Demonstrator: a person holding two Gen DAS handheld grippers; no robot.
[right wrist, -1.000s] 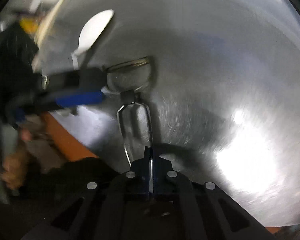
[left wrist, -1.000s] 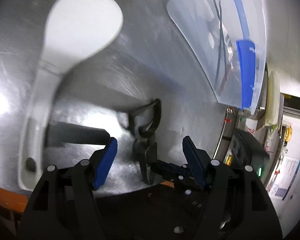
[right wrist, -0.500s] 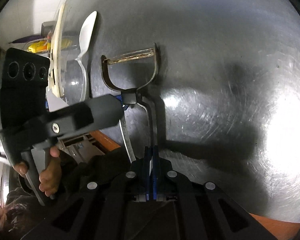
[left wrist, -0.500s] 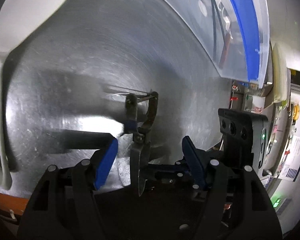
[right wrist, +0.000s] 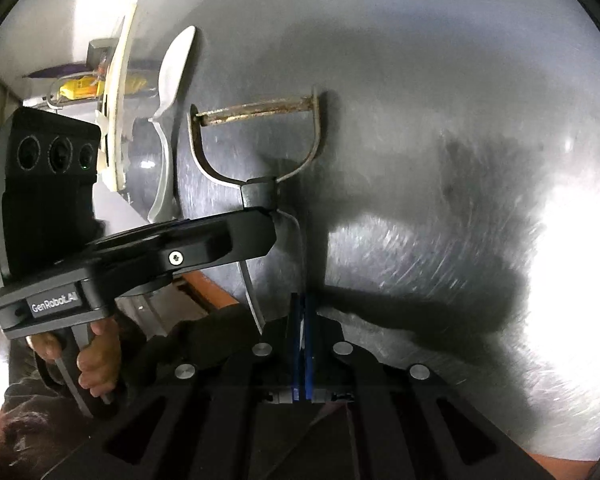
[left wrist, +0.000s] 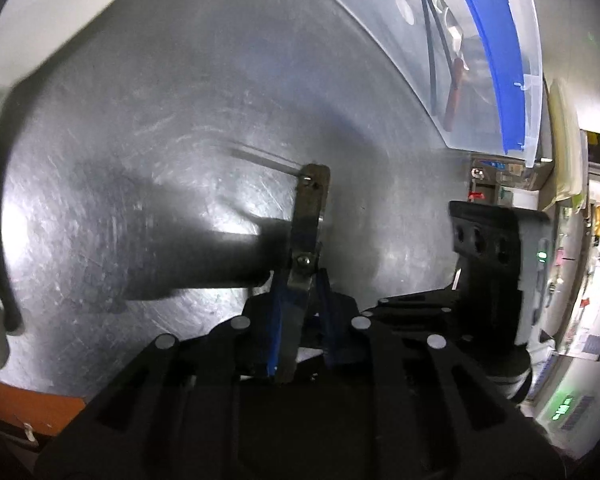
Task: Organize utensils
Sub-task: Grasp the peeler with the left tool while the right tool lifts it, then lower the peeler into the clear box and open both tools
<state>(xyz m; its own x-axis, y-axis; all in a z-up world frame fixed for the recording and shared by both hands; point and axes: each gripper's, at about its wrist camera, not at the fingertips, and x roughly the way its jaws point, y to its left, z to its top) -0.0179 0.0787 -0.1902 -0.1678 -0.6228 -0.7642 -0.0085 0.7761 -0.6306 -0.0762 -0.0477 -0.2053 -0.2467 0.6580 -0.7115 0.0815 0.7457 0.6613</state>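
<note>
The left tool (left wrist: 298, 300) is now clamping on the peeler (right wrist: 260, 148), down at its neck where the handle starts. A sec ago its blue pads were wide apart w/ the peeler just sitting between them; they have just been closing, and now they are squeezing the metal. The right tool (right wrist: 300, 320) is also pinched together, holding the thin wire handle of the same peeler, so both tools are gripping it at once. The peeler is sitting low over the shiny metal counter (left wrist: 160, 140), w/ its rusty blade pointing away from the right tool. I can't tell if it is touching the counter or floating a bit above. This looks like a hand-off: the left tool is taking the peeler, so the right one can prob let go next. A white spoon (left wrist: 52, 12) is lying on the counter off to the left, still waiting. A clear bin (left wrist: 480, 40) w/ a blue edge is sitting at the far side, w/ a few utensils already in it, so that is prob where the peeler is going. Watch out: the wire handle is thin & could slip or twist if one tool pulls too soon.
</note>
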